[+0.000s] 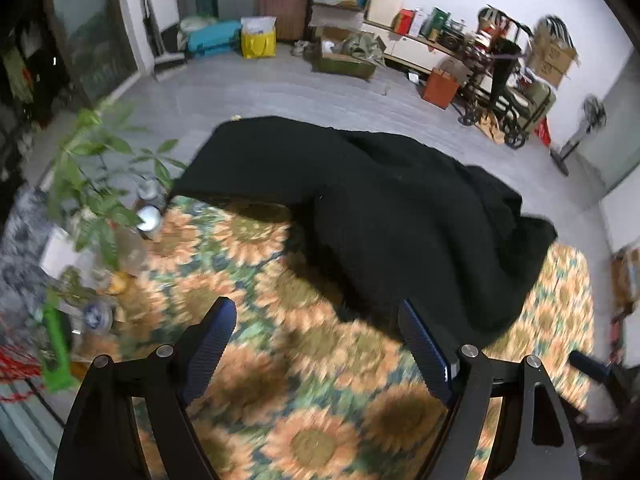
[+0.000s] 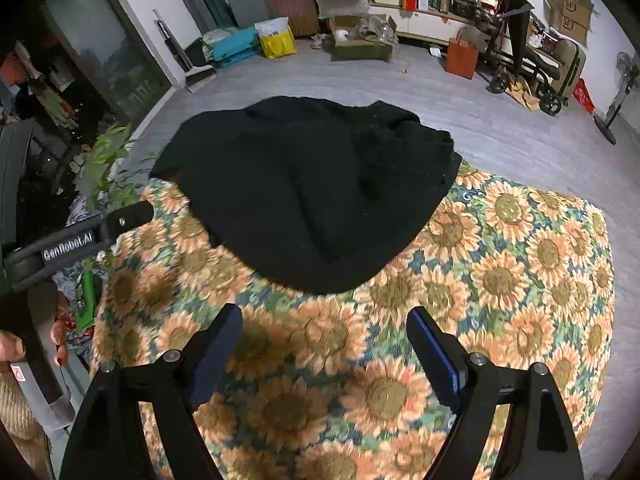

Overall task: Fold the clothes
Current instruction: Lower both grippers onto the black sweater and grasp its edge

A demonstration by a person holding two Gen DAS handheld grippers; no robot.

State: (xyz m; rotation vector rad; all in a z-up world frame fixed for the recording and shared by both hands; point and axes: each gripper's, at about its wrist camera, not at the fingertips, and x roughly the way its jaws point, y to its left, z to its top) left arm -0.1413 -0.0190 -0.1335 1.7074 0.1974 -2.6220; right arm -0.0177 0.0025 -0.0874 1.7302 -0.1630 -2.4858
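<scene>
A black knitted garment [image 1: 392,204] lies crumpled across the far part of a table covered with a sunflower cloth [image 1: 280,360]. My left gripper [image 1: 316,312] is open above the cloth, its right fingertip close over the garment's near edge, nothing between the jaws. In the right wrist view the same black garment [image 2: 308,196] lies ahead, and my right gripper [image 2: 326,320] stands open over the sunflower cloth [image 2: 500,280] just short of the garment's near hem. The left gripper's body [image 2: 76,244] shows at the left there, held by a hand [image 2: 28,344].
A leafy plant [image 1: 96,184], bottles and small clutter [image 1: 100,292] crowd the table's left side. Beyond the table lies grey floor [image 1: 280,88], with suitcases, boxes and bags [image 1: 304,16] along the back wall, a stroller [image 2: 528,64] and a standing fan [image 2: 620,84] at the right.
</scene>
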